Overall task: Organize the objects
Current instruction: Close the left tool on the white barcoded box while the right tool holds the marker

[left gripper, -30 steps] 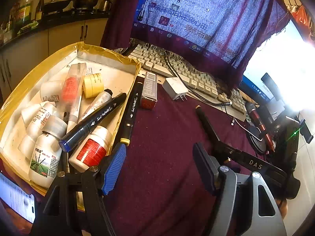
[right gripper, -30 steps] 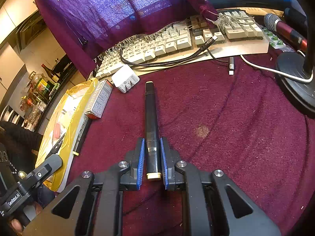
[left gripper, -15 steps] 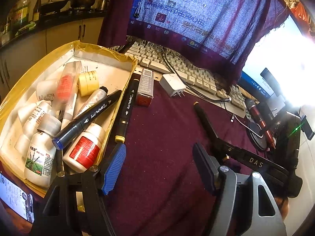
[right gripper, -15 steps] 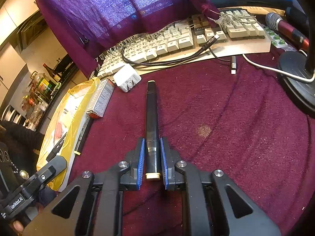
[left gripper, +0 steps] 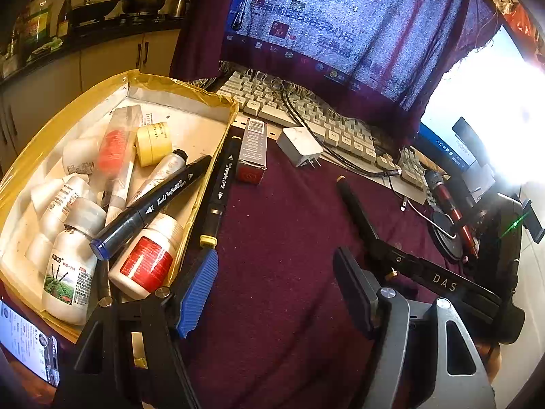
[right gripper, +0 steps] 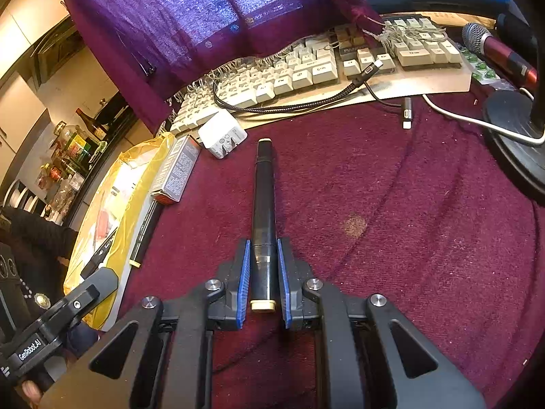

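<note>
My right gripper [right gripper: 262, 272] is shut on a black marker [right gripper: 264, 201] with cream end caps, held low over the maroon cloth; the marker also shows in the left wrist view [left gripper: 354, 204]. My left gripper [left gripper: 272, 283] is open and empty above the cloth, beside a yellow-edged box [left gripper: 190, 99]. The box holds white bottles [left gripper: 69, 272], a blue-capped black marker [left gripper: 153, 204] and a yellow tape roll [left gripper: 153, 138]. Another black marker [left gripper: 219, 184] with a yellow cap lies on the cloth along the box's right edge.
A small carton [left gripper: 252, 150] and a white charger plug [left gripper: 299, 145] lie near a beige keyboard [right gripper: 306, 71] with a braided cable [right gripper: 306, 104]. A microphone on a round stand [right gripper: 511, 129] stands at right. A cloth-draped monitor [left gripper: 340, 24] rises behind.
The right gripper has lifted and moved back slightly with the marker still gripped. The left gripper has drifted a little; the box contents have not moved.
</note>
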A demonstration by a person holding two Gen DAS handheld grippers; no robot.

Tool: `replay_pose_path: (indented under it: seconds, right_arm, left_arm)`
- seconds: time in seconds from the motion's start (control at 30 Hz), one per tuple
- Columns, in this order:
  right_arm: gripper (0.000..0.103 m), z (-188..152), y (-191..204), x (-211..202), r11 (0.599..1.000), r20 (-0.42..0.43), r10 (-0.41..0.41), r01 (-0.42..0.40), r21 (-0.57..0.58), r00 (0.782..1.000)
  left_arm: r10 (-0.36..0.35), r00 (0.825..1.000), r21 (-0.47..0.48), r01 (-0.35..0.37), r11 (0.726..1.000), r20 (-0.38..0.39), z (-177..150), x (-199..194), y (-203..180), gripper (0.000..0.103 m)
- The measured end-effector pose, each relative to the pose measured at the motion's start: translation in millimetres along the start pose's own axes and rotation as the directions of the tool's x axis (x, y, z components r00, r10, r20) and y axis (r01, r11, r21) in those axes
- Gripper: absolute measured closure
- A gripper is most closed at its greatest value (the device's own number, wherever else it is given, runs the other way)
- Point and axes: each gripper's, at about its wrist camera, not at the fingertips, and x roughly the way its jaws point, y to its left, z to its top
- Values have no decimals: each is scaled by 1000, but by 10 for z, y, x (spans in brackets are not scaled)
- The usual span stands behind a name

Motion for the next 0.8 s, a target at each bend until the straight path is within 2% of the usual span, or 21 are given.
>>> replay_pose_path:
  seconds: [0.33, 0.6, 0.8]
  right_arm:
    - [90, 0, 12, 11, 1000, -1, 5, -5, 0, 1000]
    - [90, -5, -17, -35, 1000, 23, 19, -19, 17, 1000]
    - [90, -12, -50, -90, 999, 53, 40, -42, 31, 998]
  left_arm:
    - [-12, 1000, -36, 13, 999, 15, 86, -34, 100, 38]
    - [41, 999, 20, -42, 999, 28, 330, 32, 53, 38]
    - [132, 991, 91, -135, 987, 35, 721, 282, -28, 38]
